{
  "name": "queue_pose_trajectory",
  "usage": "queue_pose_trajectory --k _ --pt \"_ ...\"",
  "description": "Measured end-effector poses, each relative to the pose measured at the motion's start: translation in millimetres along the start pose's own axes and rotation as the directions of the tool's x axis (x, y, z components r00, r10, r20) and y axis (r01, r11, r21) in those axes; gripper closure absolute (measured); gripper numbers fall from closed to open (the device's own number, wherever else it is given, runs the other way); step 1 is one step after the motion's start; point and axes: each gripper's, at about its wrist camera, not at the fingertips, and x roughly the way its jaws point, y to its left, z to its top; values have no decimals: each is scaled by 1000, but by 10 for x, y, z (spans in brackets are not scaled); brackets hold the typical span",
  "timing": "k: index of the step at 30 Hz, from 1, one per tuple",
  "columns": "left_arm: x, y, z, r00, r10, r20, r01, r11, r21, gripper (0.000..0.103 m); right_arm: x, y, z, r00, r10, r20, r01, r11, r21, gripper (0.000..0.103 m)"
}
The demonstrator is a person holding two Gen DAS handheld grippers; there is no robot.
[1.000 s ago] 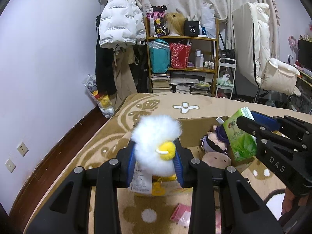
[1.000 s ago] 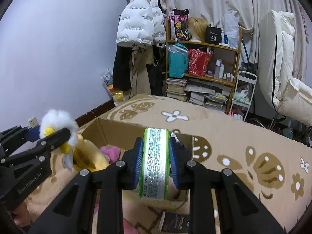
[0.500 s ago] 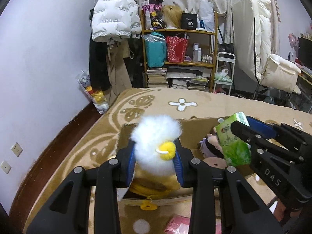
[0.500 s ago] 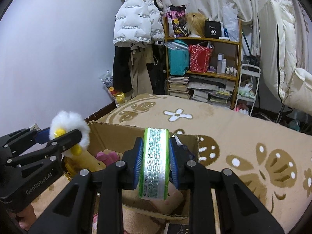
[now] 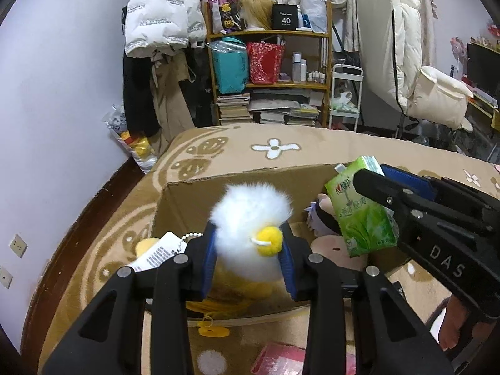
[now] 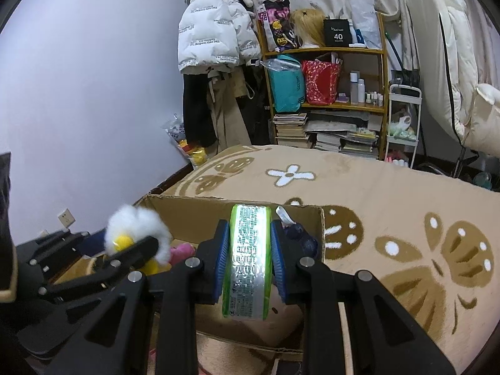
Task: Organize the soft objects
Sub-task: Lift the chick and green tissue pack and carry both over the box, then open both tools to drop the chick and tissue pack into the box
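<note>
So the left tool (image 5: 250,262) was clamped tight on a fluffy white-and-yellow plush duck (image 5: 250,228), sitting lower-middle of the left wrist frame, right over the near-left part of the cardboard box (image 5: 218,187). Its paper tag (image 5: 156,254) flopped out to the left. Over on the right side of that frame, the right tool (image 6: 250,261) had a firm grip on a green tissue pack (image 6: 248,259), hovering above a doll (image 5: 325,218) already lying in the box.

My take: the duck should go down a bit before letting go, so it lands inside and doesn't bounce off the front wall. The dangling tag looked like it could snag that near rim.

Room-wise, the two tools were pretty near each other over the opening, so I'd drop one at a time. The back wall stood tall in the middle of the frame, and the patterned blanket (image 6: 390,193) spread wide open to the right.
</note>
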Motion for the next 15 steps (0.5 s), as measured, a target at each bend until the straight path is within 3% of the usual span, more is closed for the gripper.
queue_pose_trajectory --k 10,11,13,15 --pt "79 -61 -61 1000 -16 -27 16 999 29 65 23 -47 -22 999 43 -20 -42 998 51 73" --pt "78 -61 -64 999 -18 -29 19 999 33 62 35 -47 -25 999 46 -26 -44 998 54 73" --pt "76 -57 -62 1000 -12 -29 13 999 33 38 50 -42 -38 999 38 -35 -36 998 55 73" --pt "57 -47 -64 1000 0 -17 0 1000 27 36 47 -28 -37 999 36 -39 -34 998 46 73"
